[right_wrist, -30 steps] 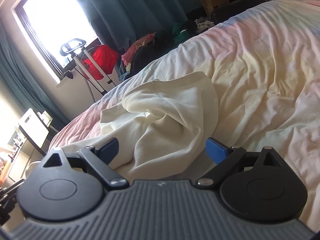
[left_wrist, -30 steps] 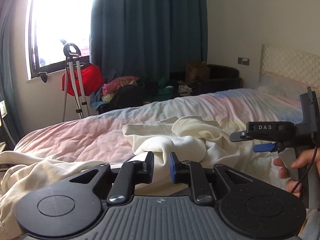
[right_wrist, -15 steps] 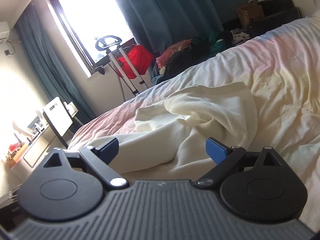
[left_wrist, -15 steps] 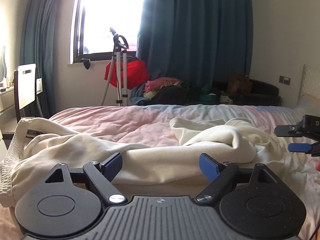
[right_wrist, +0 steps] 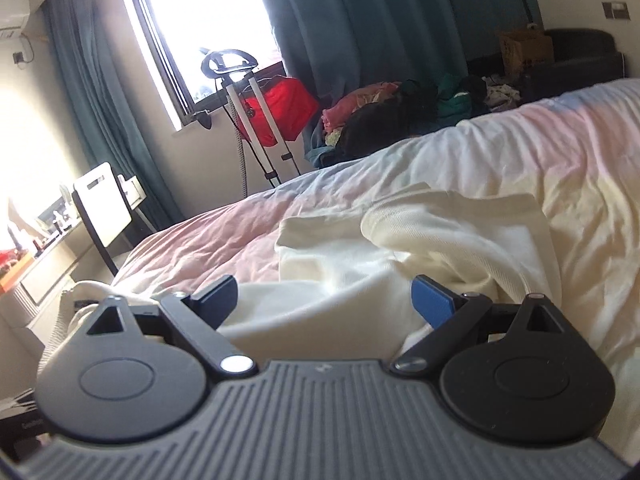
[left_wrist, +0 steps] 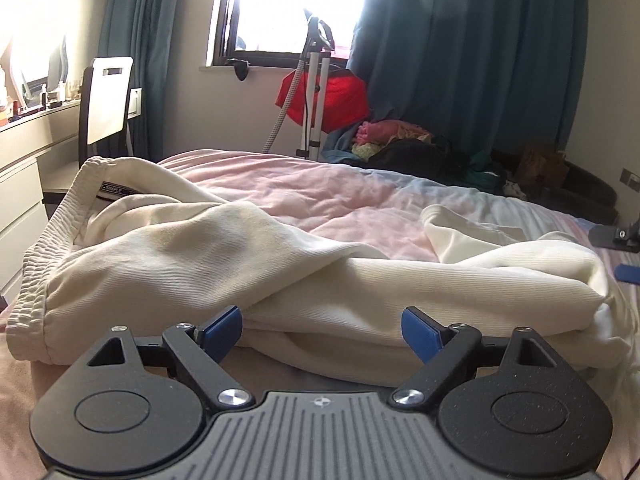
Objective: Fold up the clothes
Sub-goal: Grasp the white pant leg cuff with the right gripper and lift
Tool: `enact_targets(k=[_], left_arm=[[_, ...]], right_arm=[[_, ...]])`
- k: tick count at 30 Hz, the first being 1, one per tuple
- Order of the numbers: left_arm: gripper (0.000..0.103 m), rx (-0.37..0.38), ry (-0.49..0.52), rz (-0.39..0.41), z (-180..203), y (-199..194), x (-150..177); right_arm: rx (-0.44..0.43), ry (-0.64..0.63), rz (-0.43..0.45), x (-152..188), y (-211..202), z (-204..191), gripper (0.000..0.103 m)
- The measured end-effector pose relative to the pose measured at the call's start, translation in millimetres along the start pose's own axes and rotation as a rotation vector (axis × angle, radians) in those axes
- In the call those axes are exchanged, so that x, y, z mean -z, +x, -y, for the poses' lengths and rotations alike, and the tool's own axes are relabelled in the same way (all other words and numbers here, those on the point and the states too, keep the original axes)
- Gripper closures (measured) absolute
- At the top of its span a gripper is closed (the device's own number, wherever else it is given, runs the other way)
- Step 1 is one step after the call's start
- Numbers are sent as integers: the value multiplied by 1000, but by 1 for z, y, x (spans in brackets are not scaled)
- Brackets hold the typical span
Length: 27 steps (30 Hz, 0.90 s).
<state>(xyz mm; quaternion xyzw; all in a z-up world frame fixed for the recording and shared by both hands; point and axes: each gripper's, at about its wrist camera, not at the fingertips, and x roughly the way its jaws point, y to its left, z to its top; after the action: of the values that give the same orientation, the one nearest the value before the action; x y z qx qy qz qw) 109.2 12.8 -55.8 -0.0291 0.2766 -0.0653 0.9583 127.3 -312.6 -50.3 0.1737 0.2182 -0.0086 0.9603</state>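
Observation:
Cream trousers (left_wrist: pixel 208 264) lie crumpled across the pink bed cover (left_wrist: pixel 320 196), with the elastic waistband (left_wrist: pixel 38 252) at the left near the bed's edge. My left gripper (left_wrist: pixel 322 330) is open and empty, just in front of the bunched cloth. My right gripper (right_wrist: pixel 324 300) is open and empty, close over the trousers' other end (right_wrist: pixel 460 240). A fingertip of the right gripper shows at the right edge of the left wrist view (left_wrist: pixel 628 272).
A white chair (left_wrist: pixel 106 100) and a desk (left_wrist: pixel 24 152) stand left of the bed. A garment steamer with a red bag (left_wrist: pixel 320 92) stands under the window. A heap of clothes (left_wrist: pixel 408 144) lies by the dark curtains (left_wrist: pixel 460 60).
My left gripper has opened, letting go of the cloth, and has swung left towards the waistband end. My right gripper stayed open and has tilted up and left.

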Motion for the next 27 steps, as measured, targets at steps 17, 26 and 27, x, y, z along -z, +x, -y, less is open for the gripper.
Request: enact_targets(k=[17,26,27], left_arm=[[4,-76,-96,-232,-47,58,10],[2,-59,-144,-232,-54,63,14],[2,-60,-141,-232,-53,63,14]], right_arm=[[212,-459,-476,-15,239,-82,9],[199,-330,-229,-41,169,-56,93],[192,-305,-174,-53,152,-53,93]])
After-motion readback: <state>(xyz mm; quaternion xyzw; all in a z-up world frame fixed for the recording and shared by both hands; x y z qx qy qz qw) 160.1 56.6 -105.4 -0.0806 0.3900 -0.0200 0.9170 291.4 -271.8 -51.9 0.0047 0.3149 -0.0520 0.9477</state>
